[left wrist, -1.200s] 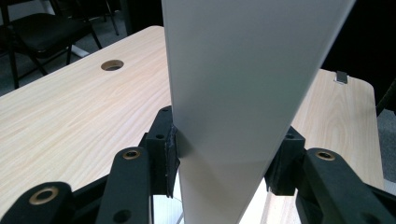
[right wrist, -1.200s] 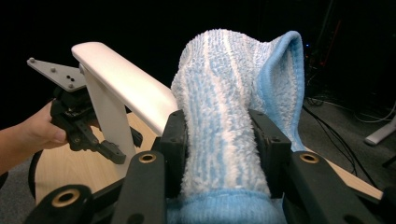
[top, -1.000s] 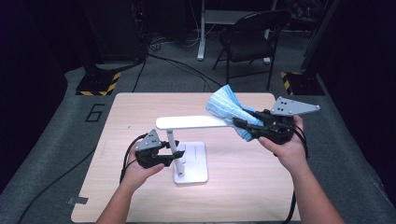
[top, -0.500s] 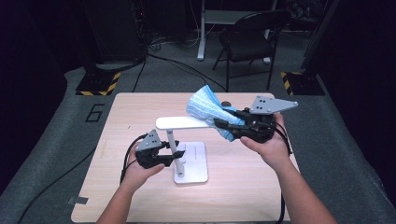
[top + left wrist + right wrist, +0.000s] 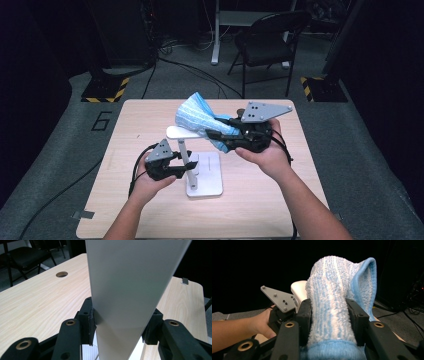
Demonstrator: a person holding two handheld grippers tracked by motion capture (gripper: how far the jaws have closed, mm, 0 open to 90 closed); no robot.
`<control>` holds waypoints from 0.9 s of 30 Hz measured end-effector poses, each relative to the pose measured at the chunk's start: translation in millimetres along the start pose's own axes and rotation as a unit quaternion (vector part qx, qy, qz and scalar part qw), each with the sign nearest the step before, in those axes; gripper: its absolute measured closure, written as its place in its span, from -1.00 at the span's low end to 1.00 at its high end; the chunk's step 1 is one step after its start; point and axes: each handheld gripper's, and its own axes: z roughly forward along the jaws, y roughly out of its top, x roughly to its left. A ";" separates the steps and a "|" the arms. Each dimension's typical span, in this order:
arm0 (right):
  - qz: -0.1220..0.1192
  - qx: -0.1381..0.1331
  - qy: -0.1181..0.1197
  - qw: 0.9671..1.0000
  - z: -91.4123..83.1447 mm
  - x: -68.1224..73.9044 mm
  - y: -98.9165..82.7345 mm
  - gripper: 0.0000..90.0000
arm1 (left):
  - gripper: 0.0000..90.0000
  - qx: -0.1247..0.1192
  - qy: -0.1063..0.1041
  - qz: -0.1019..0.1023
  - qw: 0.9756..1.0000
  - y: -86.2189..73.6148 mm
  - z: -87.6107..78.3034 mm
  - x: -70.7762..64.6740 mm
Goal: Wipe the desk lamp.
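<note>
The fuzzy blue-and-white striped sock (image 5: 200, 116) is clamped between the jaws of my right gripper (image 5: 216, 135), my pads pressing its sides with its blue cuff bunched near my hand; in the right gripper view (image 5: 332, 312) the sock stands up between my two black jaws, its open end flopping over at the top. It hangs in the air above the light wooden table (image 5: 280, 200), its loose end draped just over the flat white arm at the top of the white stand (image 5: 186, 155), whether touching I cannot tell. My right jaws have just been easing a little wider, with the sock pinched between them

My left gripper (image 5: 181, 167) grips the stand's upright white post, jaws half closed against it; in the left gripper view the post (image 5: 127, 297) fills the gap, both pads flat on its sides. The stand's square white base (image 5: 207, 175) sits on the table near the middle. Past the far edge stands a black folding chair (image 5: 267, 37) on grey carpet
</note>
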 end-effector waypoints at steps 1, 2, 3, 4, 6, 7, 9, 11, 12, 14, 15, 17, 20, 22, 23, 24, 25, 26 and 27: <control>0.000 0.000 0.001 1.000 1.6 0.8 0.6 0.35 | 0.20 0.000 0.000 0.000 1.000 0.0 0.1 0.0; 0.000 0.000 0.001 1.000 1.6 0.8 0.6 0.35 | 0.20 0.000 0.000 0.000 1.000 0.0 0.1 0.0; 0.000 -0.004 0.003 1.000 4.6 2.4 1.3 0.35 | 0.20 0.003 -0.003 0.001 1.000 0.2 -0.5 0.7; -0.001 -0.003 0.005 1.000 5.0 2.8 1.5 0.35 | 0.20 0.004 -0.003 0.002 1.000 0.2 -0.8 1.0; -0.002 -0.005 0.006 1.000 6.1 3.5 1.4 0.35 | 0.20 0.001 0.000 0.001 1.000 0.0 -0.5 0.7; -0.002 -0.009 0.009 1.000 8.4 4.8 1.7 0.35 | 0.20 0.004 0.000 0.002 1.000 0.2 -0.8 0.7; -0.002 -0.010 0.012 1.000 9.6 5.8 1.9 0.35 | 0.20 0.003 -0.002 0.002 1.000 0.2 -0.5 0.8; -0.003 -0.012 0.013 1.000 10.3 6.2 1.9 0.35 | 0.20 0.005 -0.003 0.002 1.000 0.3 -0.7 0.8; -0.003 -0.013 0.015 1.000 11.0 7.0 1.8 0.35 | 0.20 0.004 -0.003 0.002 1.000 0.3 -0.7 0.8; -0.003 -0.017 0.020 1.000 11.8 8.6 1.1 0.35 | 0.20 0.004 -0.004 0.002 1.000 0.2 -0.6 0.8; -0.002 -0.018 0.020 1.000 11.8 9.3 0.6 0.36 | 0.20 0.000 0.000 0.001 1.000 -0.2 0.0 0.3; -0.003 -0.019 0.022 1.000 11.3 10.7 -0.2 0.36 | 0.20 0.000 0.001 0.001 1.000 -0.2 -0.1 0.1; -0.002 -0.021 0.026 0.999 10.6 11.9 -1.3 0.37 | 0.20 0.001 0.000 0.001 1.000 -0.1 -0.2 0.2; -0.004 -0.022 0.031 0.999 8.5 13.6 -3.3 0.38 | 0.20 0.000 0.001 0.002 1.000 -0.2 -0.2 0.2; -0.004 -0.023 0.034 0.999 7.6 14.4 -4.2 0.38 | 0.20 0.001 0.000 0.003 1.000 -0.1 -0.2 0.4; -0.006 -0.024 0.037 0.999 6.3 14.9 -5.4 0.39 | 0.20 0.000 0.001 0.002 1.000 -0.2 -0.1 0.3; -0.005 -0.024 0.041 0.999 5.1 15.5 -6.8 0.39 | 0.20 0.000 0.001 0.004 1.000 -0.1 0.0 0.6; -0.004 -0.026 0.043 0.999 4.1 16.0 -8.2 0.39 | 0.20 -0.001 0.001 0.003 1.000 -0.1 0.0 0.5; -0.002 -0.028 0.045 0.999 2.9 16.3 -9.7 0.40 | 0.20 -0.001 0.001 0.003 1.000 -0.1 0.0 0.5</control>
